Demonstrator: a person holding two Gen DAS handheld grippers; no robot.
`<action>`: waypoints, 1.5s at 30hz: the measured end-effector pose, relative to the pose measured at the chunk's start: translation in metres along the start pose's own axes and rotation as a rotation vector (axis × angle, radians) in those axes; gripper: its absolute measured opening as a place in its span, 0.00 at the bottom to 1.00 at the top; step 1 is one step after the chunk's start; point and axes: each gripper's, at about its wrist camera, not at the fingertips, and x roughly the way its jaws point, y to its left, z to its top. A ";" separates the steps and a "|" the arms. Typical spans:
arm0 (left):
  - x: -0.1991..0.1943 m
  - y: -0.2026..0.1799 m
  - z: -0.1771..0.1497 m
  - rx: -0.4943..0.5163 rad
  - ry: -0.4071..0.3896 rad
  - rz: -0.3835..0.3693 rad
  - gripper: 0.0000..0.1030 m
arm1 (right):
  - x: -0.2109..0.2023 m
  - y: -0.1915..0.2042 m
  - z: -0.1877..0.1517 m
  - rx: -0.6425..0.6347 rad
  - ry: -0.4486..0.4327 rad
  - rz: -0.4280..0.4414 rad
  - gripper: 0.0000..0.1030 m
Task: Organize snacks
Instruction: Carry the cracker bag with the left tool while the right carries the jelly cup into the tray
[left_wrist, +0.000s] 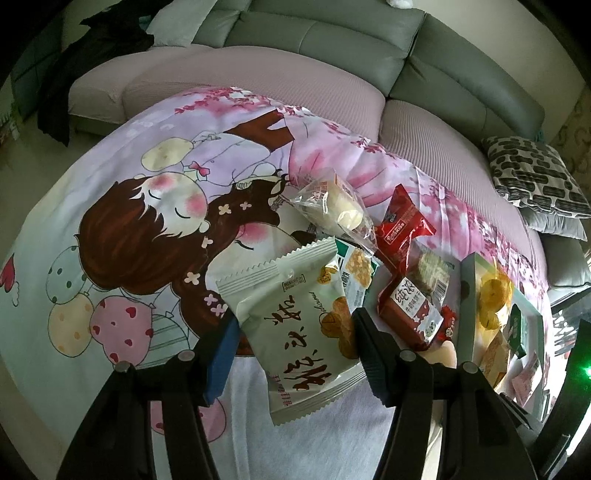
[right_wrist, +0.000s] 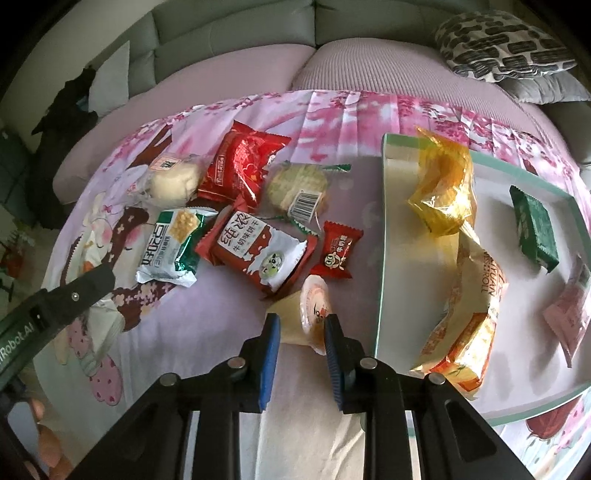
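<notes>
My left gripper (left_wrist: 295, 343) is shut on a pale green pastry packet (left_wrist: 295, 325) with red characters, held above the cartoon-print cloth. My right gripper (right_wrist: 301, 332) has its jaws around a jelly cup (right_wrist: 306, 314) that lies on its side on the cloth; whether the pads touch it I cannot tell. Loose snacks lie beyond it: a red milk-biscuit pack (right_wrist: 258, 251), a small red candy (right_wrist: 336, 251), a green-and-white cracker pack (right_wrist: 173, 243), a red pack (right_wrist: 240, 166), a clear-wrapped bun (right_wrist: 173, 181) and a round cake (right_wrist: 295, 188). The white tray (right_wrist: 384, 236) at the right holds several snacks.
In the tray lie a yellow bag (right_wrist: 443, 192), an orange roll pack (right_wrist: 472, 314), a green pack (right_wrist: 533, 229) and a pink pack (right_wrist: 569, 314). A sofa (left_wrist: 332, 37) with a patterned cushion (right_wrist: 506, 44) stands behind the cloth. The left gripper's arm (right_wrist: 74, 291) shows at the left.
</notes>
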 end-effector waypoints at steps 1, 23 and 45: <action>0.000 0.001 0.000 -0.002 0.000 -0.001 0.61 | 0.001 0.000 0.000 -0.001 0.002 0.002 0.28; 0.001 0.009 0.000 -0.041 0.011 -0.049 0.61 | 0.026 0.017 -0.003 -0.083 0.022 -0.111 0.45; -0.002 0.005 0.001 -0.028 0.000 -0.042 0.61 | -0.015 0.014 0.002 -0.051 -0.080 -0.033 0.38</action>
